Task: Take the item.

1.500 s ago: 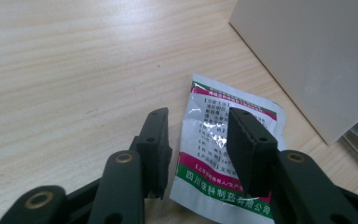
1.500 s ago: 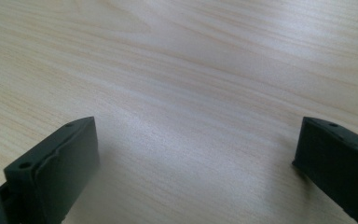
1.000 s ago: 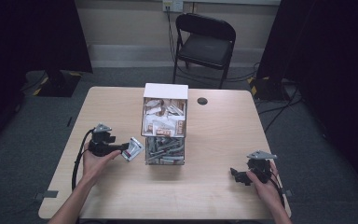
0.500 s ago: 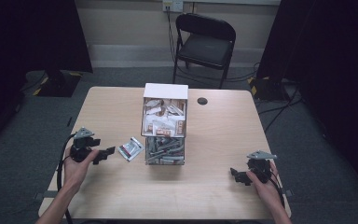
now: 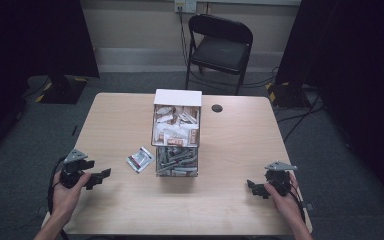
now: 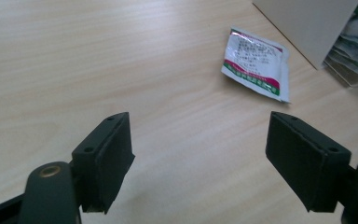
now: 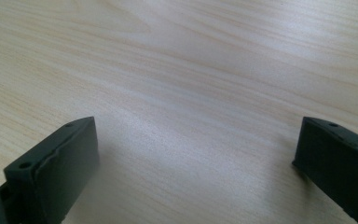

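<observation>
Box (image 5: 176, 131) holds packets, maybe screws below; both claws (image 5: 103, 173) (image 5: 250, 185) wide, empty.

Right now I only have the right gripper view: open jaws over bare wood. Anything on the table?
Observer: A box stands in the middle of the table, full of packets.
Operator: Anything loose?
Observer: One packet lies flat on the wood just left of the box, not touching it.
Operator: Where's the left hand-held gripper?
Observer: The left hand-held gripper is near the table's left edge, jaws open and empty, pointing toward the packet but short of it.
</observation>
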Demonstrator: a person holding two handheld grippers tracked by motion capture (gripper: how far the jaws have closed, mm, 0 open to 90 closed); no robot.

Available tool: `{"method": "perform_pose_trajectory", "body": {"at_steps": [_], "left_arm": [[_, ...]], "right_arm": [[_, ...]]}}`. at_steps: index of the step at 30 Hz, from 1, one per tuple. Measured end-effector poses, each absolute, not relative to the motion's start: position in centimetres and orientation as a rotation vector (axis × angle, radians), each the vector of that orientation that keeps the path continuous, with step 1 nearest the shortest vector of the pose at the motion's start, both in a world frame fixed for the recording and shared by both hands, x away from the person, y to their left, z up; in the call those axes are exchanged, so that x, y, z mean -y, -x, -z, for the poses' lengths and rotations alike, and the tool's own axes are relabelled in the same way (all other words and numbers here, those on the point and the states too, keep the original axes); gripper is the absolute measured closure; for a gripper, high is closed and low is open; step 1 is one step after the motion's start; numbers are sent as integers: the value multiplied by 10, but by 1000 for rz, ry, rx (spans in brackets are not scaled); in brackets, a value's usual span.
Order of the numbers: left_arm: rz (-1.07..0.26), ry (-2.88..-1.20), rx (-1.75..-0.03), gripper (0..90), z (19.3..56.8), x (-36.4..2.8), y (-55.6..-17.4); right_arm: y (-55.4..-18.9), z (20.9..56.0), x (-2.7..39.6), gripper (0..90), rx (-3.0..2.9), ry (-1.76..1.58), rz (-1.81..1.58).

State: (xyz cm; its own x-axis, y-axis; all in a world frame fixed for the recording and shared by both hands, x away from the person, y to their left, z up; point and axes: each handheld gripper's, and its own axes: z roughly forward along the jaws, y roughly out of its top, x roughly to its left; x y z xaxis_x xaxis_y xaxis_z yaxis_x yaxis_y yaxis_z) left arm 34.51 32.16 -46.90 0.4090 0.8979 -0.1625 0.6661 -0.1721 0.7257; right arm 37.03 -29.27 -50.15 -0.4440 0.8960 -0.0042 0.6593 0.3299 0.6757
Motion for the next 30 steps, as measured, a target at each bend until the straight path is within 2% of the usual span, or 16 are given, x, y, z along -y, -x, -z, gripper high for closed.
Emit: {"method": "perform_pose_trajectory", "body": {"at_steps": [8,19,22,25,30], "left_arm": [[-465,-1986,-1351,226,480,-319,-331],[-447,-2010,-1422,223,500,-320,-330],[-495,-2012,-1414,205,503,-320,-329],[-515,-2005,-1402,143,506,-322,-329],[-538,-1965,-1390,120,510,-322,-327]], "right_arm": [[-370,502,293,0,-2223,-1377,-862],[-370,502,293,0,-2223,-1377,-860],[-370,502,292,0,-2224,-1376,-861],[-370,502,292,0,-2224,-1376,-861],[-370,502,292,0,-2224,-1376,-861]]}}
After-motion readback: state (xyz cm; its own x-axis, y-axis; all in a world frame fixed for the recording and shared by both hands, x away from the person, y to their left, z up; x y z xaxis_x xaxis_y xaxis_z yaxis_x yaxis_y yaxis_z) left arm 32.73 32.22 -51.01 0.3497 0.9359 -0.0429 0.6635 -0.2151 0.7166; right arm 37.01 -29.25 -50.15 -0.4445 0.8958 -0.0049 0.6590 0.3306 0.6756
